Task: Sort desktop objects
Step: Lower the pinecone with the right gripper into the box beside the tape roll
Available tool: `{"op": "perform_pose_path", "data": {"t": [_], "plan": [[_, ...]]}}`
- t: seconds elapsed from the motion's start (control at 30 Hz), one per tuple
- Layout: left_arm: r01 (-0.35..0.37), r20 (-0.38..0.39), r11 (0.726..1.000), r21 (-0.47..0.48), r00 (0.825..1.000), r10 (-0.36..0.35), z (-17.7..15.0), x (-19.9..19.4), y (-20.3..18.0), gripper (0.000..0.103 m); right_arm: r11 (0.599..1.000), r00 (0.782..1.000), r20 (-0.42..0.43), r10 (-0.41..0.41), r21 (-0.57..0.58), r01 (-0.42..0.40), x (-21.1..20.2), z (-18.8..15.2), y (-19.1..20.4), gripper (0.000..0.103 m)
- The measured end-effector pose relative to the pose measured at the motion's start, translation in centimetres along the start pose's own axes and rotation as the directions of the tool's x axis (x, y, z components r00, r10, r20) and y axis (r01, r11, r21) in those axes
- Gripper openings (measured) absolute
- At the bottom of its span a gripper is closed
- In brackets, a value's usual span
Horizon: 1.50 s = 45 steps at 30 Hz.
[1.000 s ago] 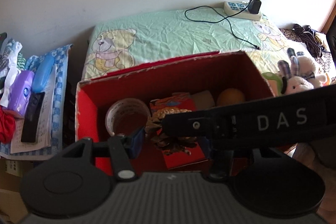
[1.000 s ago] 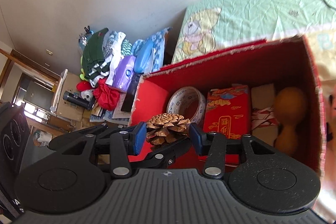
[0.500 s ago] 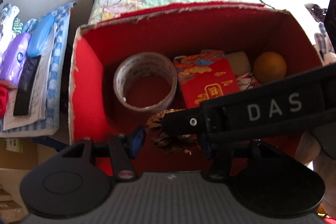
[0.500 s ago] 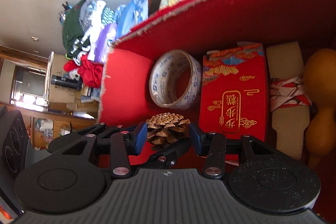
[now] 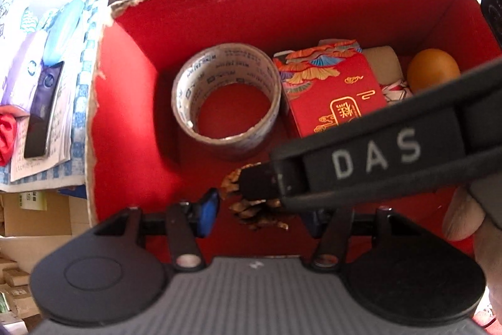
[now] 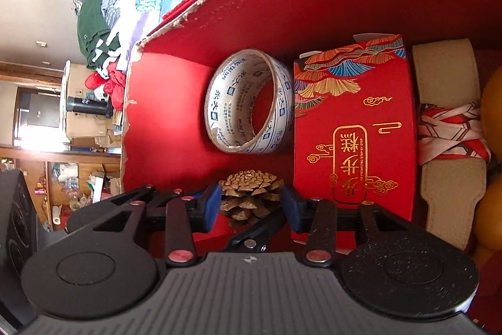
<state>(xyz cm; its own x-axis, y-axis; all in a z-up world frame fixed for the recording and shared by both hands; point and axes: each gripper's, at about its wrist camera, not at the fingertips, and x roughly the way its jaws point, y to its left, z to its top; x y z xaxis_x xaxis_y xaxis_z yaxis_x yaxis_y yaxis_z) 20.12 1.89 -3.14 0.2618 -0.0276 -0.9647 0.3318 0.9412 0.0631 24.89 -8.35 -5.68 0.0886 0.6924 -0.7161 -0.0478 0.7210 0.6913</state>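
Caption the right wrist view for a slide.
Right gripper holds a brown pine cone low inside the red cardboard box, beside a printed tape roll and red patterned carton.

folded clothes (image 6: 103, 18) piled beside the box, black phone (image 5: 42, 110) on papers, cardboard cartons (image 6: 84, 102)

Right gripper (image 5: 257, 187) hides pt of pine cone (image 5: 251, 211).

The right gripper (image 6: 251, 204) sits low inside the red box (image 6: 313, 5), its blue pads (image 6: 210, 203) closed against a pine cone (image 6: 249, 193) between them. Just beyond the fingertips a tape roll (image 6: 249, 101) lies tilted. Right of the right finger lies a red patterned carton (image 6: 354, 127), then a beige bundle (image 6: 448, 146) wrapped with red-white cloth.
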Motion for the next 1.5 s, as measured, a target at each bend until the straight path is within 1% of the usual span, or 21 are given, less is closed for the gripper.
{"op": "perform_pose_path", "data": {"t": [0.1, 0.2, 0.33, 0.43, 0.6, 0.73, 0.8, 0.83, 0.87, 0.97, 1.0, 1.03, 1.13, 1.27, 1.5], "plan": [[-0.007, -0.014, 1.000, 0.011, 1.000, 0.007, 0.0, 0.1, -0.2, 0.060, 1.000, 1.000, -0.010, -0.001, -0.005, 0.001, 0.1, 0.0, 0.0, 0.048], [-0.005, -0.013, 1.000, 0.012, 1.000, 0.005, 0.0, 0.0, -0.3, 0.060, 1.000, 1.000, -0.010, 0.009, 0.009, -0.009, 0.2, 0.1, -0.3, 0.048], [-0.011, -0.017, 1.000, 0.013, 1.000, 0.012, 0.0, 0.0, -0.4, 0.060, 1.000, 1.000, -0.009, 0.006, -0.011, -0.006, 0.3, 0.1, 0.0, 0.048], [-0.014, -0.018, 1.000, 0.012, 1.000, 0.014, -0.1, -0.1, -0.6, 0.060, 1.000, 1.000, -0.008, 0.008, -0.006, -0.008, 0.3, 0.1, -0.1, 0.048], [-0.015, -0.008, 1.000, 0.011, 1.000, 0.015, -0.3, -0.4, -0.9, 0.060, 1.000, 1.000, 0.011, 0.020, 0.013, -0.020, 0.3, 0.0, -0.4, 0.048], [-0.016, 0.024, 1.000, 0.013, 1.000, 0.016, -0.5, -1.3, -1.1, 0.060, 1.000, 1.000, 0.007, 0.010, 0.014, -0.010, 0.4, 0.0, -0.1, 0.045], [-0.020, 0.039, 1.000, 0.018, 0.999, 0.019, -0.4, -1.6, -1.3, 0.060, 1.000, 1.000, 0.000, -0.001, 0.004, 0.001, 0.6, 0.1, 0.1, 0.042], [-0.019, 0.040, 1.000, 0.016, 0.999, 0.018, -0.4, -1.6, -1.3, 0.060, 1.000, 1.000, -0.005, -0.006, -0.003, 0.006, 0.7, 0.1, 0.2, 0.038], [-0.017, 0.039, 1.000, 0.013, 0.999, 0.016, -0.3, -1.6, -1.3, 0.059, 1.000, 1.000, -0.010, -0.013, -0.012, 0.013, 0.8, 0.1, 0.4, 0.037], [-0.011, 0.041, 1.000, 0.007, 0.999, 0.010, 0.1, -1.6, -1.7, 0.059, 0.999, 1.000, -0.007, -0.026, -0.029, 0.026, 0.9, 0.1, 0.6, 0.037], [-0.009, 0.044, 1.000, 0.006, 0.999, 0.009, 0.1, -1.6, -1.6, 0.059, 0.999, 1.000, -0.003, -0.023, -0.022, 0.023, 0.9, 0.1, 0.5, 0.036], [-0.008, 0.046, 1.000, 0.003, 0.999, 0.008, -0.7, -1.2, -0.7, 0.059, 1.000, 1.000, 0.000, -0.018, -0.013, 0.018, 0.9, 0.1, 0.3, 0.036], [-0.004, 0.053, 1.000, -0.007, 0.999, 0.005, -0.7, -1.3, -1.1, 0.059, 1.000, 1.000, 0.010, -0.013, -0.007, 0.013, 0.8, -0.1, 0.2, 0.036], [-0.005, 0.060, 1.000, -0.014, 0.998, 0.006, -0.4, -0.9, -0.6, 0.061, 1.000, 0.999, 0.028, -0.017, -0.011, 0.018, 0.7, -0.1, 0.2, 0.037], [-0.009, 0.077, 1.000, -0.014, 0.997, 0.010, -0.4, -0.9, -0.4, 0.063, 0.999, 0.999, 0.051, -0.002, 0.034, 0.000, 0.3, -0.2, -0.4, 0.038]]}}
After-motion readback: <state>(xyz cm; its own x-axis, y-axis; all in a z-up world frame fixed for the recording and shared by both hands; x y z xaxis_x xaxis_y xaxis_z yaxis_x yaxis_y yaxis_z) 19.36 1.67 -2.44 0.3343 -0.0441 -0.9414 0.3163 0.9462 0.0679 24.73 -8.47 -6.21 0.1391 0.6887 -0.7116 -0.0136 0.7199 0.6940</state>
